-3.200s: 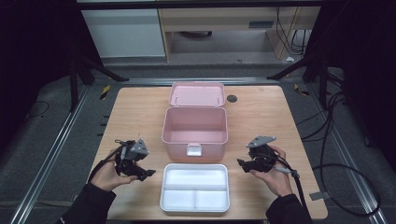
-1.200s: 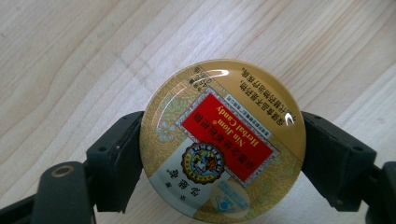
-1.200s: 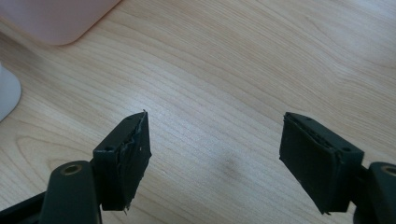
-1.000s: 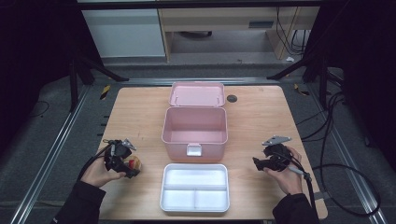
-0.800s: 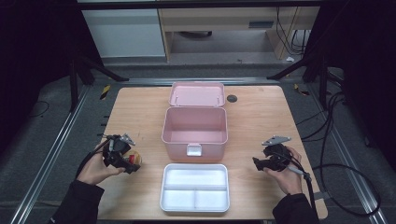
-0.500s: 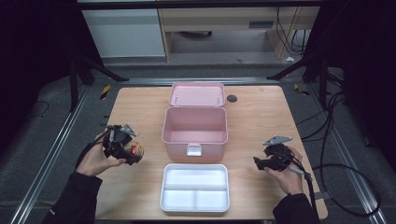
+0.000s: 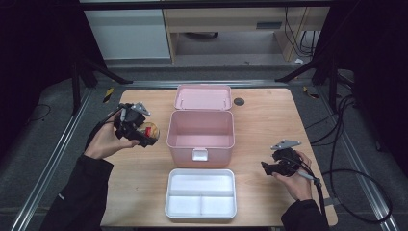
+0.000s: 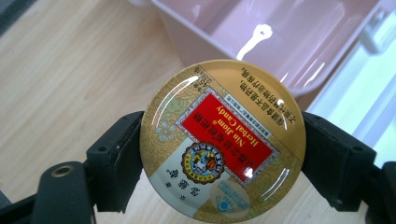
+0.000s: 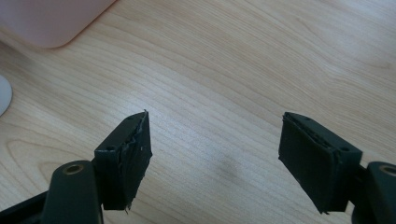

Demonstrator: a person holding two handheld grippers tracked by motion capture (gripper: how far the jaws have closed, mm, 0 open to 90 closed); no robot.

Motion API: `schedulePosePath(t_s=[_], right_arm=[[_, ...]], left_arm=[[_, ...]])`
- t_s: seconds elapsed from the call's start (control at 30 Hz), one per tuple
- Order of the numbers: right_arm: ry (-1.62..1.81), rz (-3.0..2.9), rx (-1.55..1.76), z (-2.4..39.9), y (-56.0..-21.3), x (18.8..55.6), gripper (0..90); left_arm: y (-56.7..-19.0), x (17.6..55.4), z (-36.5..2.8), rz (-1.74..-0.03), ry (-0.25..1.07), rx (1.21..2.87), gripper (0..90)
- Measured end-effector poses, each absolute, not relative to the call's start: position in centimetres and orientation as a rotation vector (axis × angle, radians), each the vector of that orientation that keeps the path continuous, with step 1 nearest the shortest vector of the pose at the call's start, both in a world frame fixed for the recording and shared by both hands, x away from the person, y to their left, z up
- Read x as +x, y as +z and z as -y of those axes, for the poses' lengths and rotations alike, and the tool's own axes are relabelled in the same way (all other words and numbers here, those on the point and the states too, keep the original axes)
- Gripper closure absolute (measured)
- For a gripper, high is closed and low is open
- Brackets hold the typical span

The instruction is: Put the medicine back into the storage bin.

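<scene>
the left gripper (image 7: 144, 135) squeezes a round, flat candy tin (image 8: 223, 140) between its two black jaws, one on each side. the tin is up in the air, off the wooden table (image 7: 269, 120), just left of the open pink box (image 7: 201, 134). the tin is shiny gold metal with a leafy pattern. its red label, upside down in the left gripper view, reads "nin jiom herbal candy", with a small picture badge under it and tiny writing along the rim that is too small to read. from the high view the tin is just a small gold and red spot.

the pink box looks like smooth plastic, with its lid flipped back. a white tray (image 7: 201, 193) with three parts sits in front of it.

the right gripper (image 7: 268, 168) has its jaws wide apart with nothing between them, above the pale, streaky wood. its pads look rough and torn in the right gripper view.
</scene>
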State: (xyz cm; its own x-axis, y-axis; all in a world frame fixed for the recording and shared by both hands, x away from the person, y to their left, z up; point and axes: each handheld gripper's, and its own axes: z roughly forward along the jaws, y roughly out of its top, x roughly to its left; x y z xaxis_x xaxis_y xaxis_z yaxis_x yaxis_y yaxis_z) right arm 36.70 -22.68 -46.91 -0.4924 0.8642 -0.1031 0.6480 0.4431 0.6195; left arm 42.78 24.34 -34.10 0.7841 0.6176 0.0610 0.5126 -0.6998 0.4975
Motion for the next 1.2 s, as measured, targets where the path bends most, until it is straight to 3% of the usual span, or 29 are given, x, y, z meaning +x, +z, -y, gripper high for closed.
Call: schedulePosePath(t_s=[0.4, 1.2], right_arm=[[0.723, -2.301, 1.274, 22.7, -47.1, 36.8, 25.5], [0.731, -2.315, 1.265, 22.5, -47.2, 36.9, 25.3]], left_arm=[[-31.0, 46.0, -20.5, -0.782, 0.308, 2.511, 20.0], [-31.9, 50.0, -10.9, -0.646, 0.266, 2.605, 20.1]])
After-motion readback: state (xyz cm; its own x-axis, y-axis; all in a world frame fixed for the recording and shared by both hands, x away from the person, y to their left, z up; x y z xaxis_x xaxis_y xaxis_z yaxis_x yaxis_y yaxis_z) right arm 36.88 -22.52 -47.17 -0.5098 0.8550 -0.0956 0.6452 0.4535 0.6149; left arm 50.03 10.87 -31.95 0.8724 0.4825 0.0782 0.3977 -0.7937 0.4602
